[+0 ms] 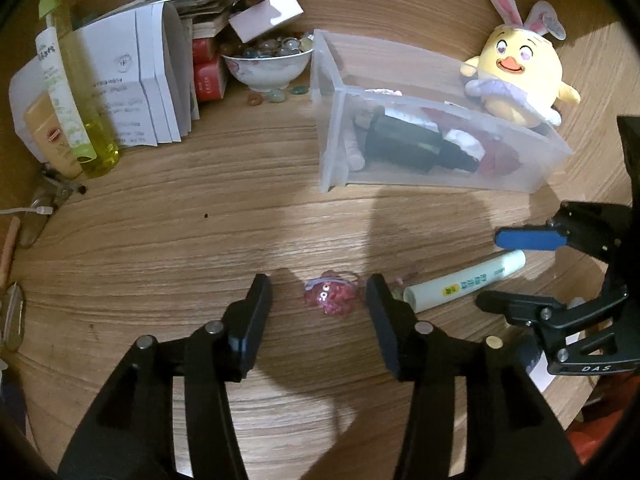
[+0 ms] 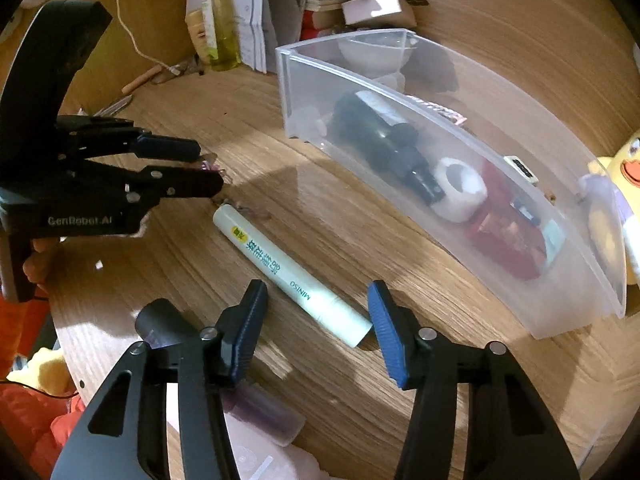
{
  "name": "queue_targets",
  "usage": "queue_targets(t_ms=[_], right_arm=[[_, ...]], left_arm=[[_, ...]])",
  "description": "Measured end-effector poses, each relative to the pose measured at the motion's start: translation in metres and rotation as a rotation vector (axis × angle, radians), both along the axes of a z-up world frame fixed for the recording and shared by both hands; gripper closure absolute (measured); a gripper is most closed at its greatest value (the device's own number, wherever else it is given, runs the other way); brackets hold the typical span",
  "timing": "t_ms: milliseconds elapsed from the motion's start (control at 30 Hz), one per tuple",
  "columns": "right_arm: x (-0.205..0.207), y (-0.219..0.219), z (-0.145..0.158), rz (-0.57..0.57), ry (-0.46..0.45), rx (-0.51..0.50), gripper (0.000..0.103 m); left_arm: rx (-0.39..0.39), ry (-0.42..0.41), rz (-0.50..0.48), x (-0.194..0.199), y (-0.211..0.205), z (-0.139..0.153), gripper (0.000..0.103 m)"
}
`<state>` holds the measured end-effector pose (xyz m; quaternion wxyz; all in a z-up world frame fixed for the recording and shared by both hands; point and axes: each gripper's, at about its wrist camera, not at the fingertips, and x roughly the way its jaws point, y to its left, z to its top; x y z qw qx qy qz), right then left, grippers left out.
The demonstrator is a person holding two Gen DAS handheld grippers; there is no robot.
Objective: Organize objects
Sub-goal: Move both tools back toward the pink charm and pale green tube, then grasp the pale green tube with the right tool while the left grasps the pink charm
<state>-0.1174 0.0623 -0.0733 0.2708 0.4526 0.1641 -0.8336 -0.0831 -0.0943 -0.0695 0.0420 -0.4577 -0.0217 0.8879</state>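
Desk, wood grain, carrying the following.

My left tool: fingers spread, straddling a small pink trinket that lies on the desk, pads clear of it.

My right tool: blue pads spread, either side of the near end of a pale green tube lying flat; no contact that I can make out.

Clear plastic bin, just beyond both: holds a dark bottle, a white roll and red items.

Yellow plush chick with rabbit ears, against the bin's far side.

Bowl of glass pebbles, papers and yellow bottle at the far left.
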Motion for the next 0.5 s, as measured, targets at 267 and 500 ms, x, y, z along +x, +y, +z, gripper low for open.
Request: queue_targets(t_ms=[267, 500], right_arm=[[-0.003, -0.027, 0.000, 0.059, 0.035, 0.023, 0.054], [-0.007, -0.031, 0.000, 0.083, 0.016, -0.005, 0.089]], left_arm=[[-0.034, 0.019, -0.009, 0.000, 0.007, -0.001, 0.072], [-0.005, 0.025, 0.015, 0.001, 0.000, 0.000, 0.075]])
